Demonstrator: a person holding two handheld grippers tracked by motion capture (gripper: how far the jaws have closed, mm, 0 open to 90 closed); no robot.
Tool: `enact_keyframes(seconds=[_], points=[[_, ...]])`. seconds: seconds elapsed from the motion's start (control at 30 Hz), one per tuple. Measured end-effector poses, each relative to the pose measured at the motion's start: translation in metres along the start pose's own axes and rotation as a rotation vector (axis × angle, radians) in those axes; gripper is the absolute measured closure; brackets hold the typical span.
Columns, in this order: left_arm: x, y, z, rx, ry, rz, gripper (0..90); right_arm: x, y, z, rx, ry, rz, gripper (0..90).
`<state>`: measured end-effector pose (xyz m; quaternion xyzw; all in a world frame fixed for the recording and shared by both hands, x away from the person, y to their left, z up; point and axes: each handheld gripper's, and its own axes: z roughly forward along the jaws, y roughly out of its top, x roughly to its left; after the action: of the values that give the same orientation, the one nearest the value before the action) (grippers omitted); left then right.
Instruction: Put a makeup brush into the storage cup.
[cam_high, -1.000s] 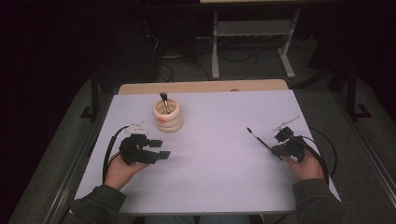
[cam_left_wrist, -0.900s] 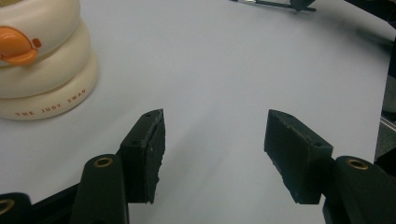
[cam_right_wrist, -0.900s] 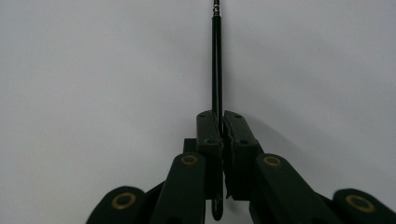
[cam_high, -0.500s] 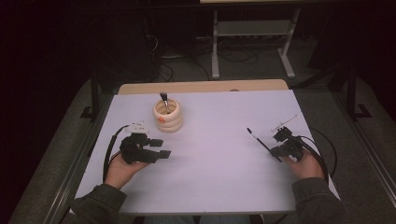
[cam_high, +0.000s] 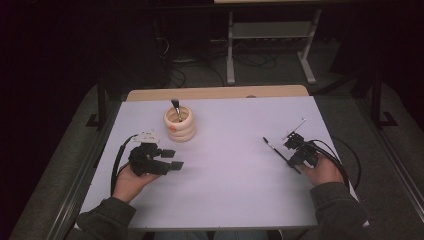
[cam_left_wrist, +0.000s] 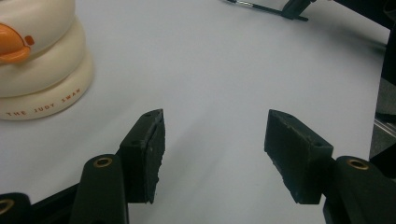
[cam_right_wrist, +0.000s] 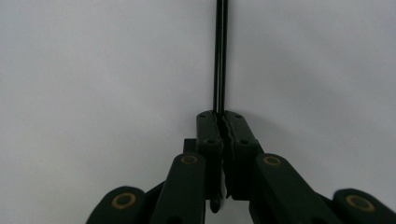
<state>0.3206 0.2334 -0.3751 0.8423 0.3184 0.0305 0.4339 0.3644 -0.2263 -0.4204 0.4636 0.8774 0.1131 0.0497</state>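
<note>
A dim room with a dark carpeted floor (cam_high: 60, 165) is surrounding the table (cam_high: 235, 200), and a pale metal frame (cam_high: 270, 45) is standing on the floor behind it among loose cables. The table is showing a smooth, matte white top with a strip of light wood along its far edge. A cream holder (cam_high: 180, 126), glossy and built like stacked rounded rings with an orange mark on its side, is standing toward the far left of the table with a dark-tipped brush upright in it. The left gripper (cam_high: 169, 160) is resting on the table near the holder, its flat black jaws standing apart with nothing between them. The right gripper (cam_high: 291, 155), on the right side of the table, is clamping its jaws on a thin black brush (cam_high: 276, 150), whose straight slender shaft is lying low over the white surface.
</note>
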Motion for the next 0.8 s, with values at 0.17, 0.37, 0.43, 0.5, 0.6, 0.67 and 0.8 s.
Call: enact_keyframes(seconds=[0.17,0.37,0.43,0.5,0.6,0.67,0.8], points=[[0.001,0.001,0.000,0.002,-0.004,-0.004,38.0,0.002,-0.010,-0.002,-0.075,0.045,0.013,85.2],[-0.002,0.002,0.003,0.008,-0.009,0.003,38.0,0.011,-0.016,-0.011,-0.166,0.105,-0.015,85.2],[-0.002,0.002,0.003,0.009,-0.010,0.006,38.0,0.014,-0.017,-0.014,-0.195,0.120,-0.014,85.1],[-0.004,0.003,0.004,0.003,-0.015,0.003,38.0,0.016,-0.018,-0.017,-0.225,0.147,-0.023,85.1],[-0.006,0.004,0.006,0.004,-0.021,0.002,38.0,0.021,-0.019,-0.023,-0.268,0.162,-0.046,85.1],[-0.007,0.005,0.007,0.012,-0.024,0.011,38.0,0.024,-0.019,-0.025,-0.287,0.172,-0.060,85.1],[-0.010,0.006,0.008,0.005,-0.036,0.013,38.1,0.036,-0.017,-0.031,-0.329,0.208,-0.086,85.1]])
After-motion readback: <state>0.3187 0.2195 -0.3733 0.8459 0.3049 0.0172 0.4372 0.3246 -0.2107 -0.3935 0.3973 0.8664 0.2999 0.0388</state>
